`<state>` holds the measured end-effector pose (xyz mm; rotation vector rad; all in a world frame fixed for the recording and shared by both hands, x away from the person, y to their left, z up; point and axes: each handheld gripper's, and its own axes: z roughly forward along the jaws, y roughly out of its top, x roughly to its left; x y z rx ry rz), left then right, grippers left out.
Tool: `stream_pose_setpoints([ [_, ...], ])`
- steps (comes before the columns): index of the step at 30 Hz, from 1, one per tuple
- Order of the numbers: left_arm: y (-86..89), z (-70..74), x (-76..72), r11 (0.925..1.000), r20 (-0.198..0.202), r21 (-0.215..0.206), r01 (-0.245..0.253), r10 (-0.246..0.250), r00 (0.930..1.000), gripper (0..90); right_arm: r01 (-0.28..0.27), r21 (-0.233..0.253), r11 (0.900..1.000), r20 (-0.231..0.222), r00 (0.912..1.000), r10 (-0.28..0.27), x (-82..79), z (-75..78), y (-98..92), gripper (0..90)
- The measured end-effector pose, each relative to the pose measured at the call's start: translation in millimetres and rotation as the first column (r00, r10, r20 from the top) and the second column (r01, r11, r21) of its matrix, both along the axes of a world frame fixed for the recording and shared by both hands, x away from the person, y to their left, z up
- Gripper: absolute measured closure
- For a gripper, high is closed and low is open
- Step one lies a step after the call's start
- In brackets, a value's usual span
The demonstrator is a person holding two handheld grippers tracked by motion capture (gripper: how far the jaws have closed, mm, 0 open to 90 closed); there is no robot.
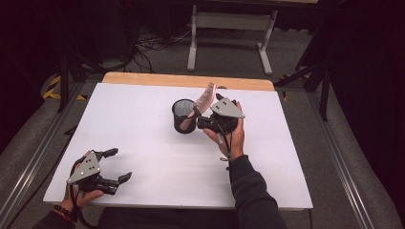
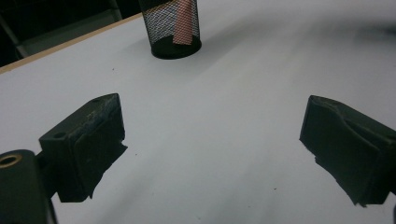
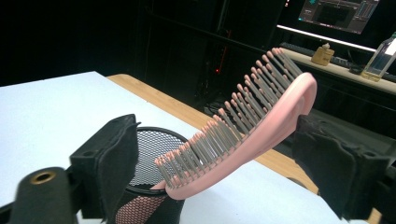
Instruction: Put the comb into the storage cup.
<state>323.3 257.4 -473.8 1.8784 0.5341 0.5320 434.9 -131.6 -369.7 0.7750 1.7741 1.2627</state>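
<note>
Pink brush (image 3: 243,135) standing in the mesh cup (image 1: 184,116), right tongs (image 1: 203,117) around it.

The brush's handle is down in the cup at the counter's (image 1: 143,138) centre, head tilted toward 1 o'clock. The right tongs are released, one jaw on each side; whether they touch it is unclear. The left tongs (image 1: 117,164) gape empty at 7 o'clock, well apart.

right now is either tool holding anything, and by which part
The left tool is open over bare table, holding nothing. The right tool has its jaws either side of the pink brush standing in the mesh cup; contact cannot be told.
</note>
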Motion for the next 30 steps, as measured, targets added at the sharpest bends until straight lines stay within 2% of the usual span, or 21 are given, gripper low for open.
stream_pose_setpoints([
  [10, 0.1, 0.0, 0.0, 1.0000, 0.000, 0.002, -0.001, 0.001, 1.0000, 7.4, -0.021, 0.002, 1.000, 0.020, 0.9996, 0.021, -4.4, 6.8, -0.2, 8.4],
  [18, 0.2, 0.5, -0.7, 1.0000, 0.003, 0.004, -0.005, 0.005, 1.0000, 7.4, -0.027, 0.000, 1.000, 0.030, 0.9992, 0.027, -9.6, 8.5, 0.6, 8.0],
  [24, 0.5, 0.2, -0.6, 0.9999, 0.003, 0.007, -0.010, 0.010, 0.9999, 7.4, -0.056, 0.016, 0.998, 0.070, 0.9961, 0.055, -19.1, 8.5, 0.1, 9.6],
  [30, 0.2, 0.0, -0.6, 0.9999, 0.003, 0.008, -0.010, 0.010, 1.0000, 7.4, -0.060, 0.012, 0.998, 0.064, 0.9962, 0.059, -22.7, 3.7, -3.7, 9.3],
])
